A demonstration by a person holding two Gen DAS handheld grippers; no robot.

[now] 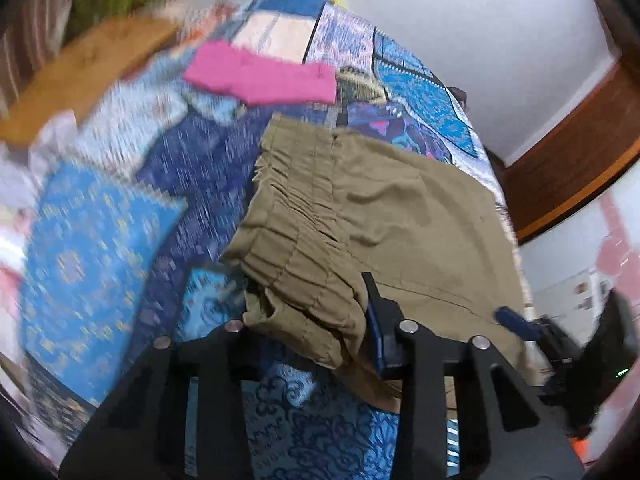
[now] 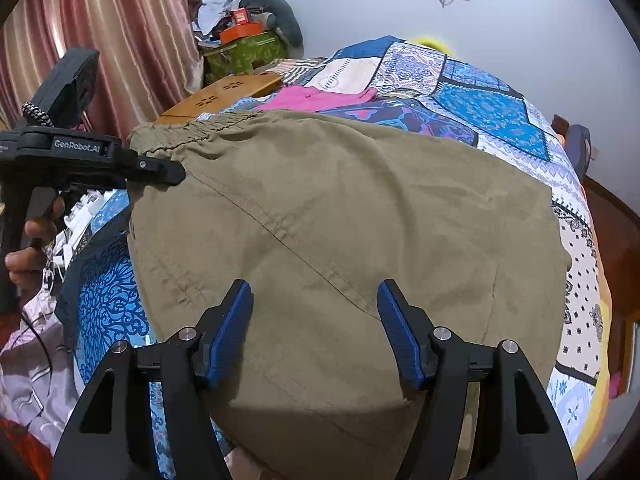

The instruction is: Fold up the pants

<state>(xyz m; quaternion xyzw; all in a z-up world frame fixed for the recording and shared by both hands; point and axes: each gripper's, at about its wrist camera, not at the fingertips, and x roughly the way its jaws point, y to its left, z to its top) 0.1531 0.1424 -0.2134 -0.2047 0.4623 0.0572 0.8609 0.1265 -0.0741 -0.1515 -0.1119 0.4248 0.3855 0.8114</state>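
Observation:
Olive-khaki pants (image 2: 340,240) lie folded on the patchwork bedspread, elastic waistband at the far left. In the left wrist view the pants (image 1: 380,216) have their gathered waistband bunched up between my left gripper's (image 1: 320,312) jaws; only the right blue-padded finger (image 1: 376,320) shows, the other is under cloth. From the right wrist view the left gripper (image 2: 176,172) sits at the waistband corner. My right gripper (image 2: 316,320) is open and empty, hovering over the near part of the pants.
A pink folded garment (image 1: 260,76) lies farther up the bed (image 2: 500,112). A wooden lap table (image 2: 224,92) and a green box (image 2: 244,52) stand at the back left by the curtain. The bed's right edge drops off near a wooden door frame (image 1: 568,160).

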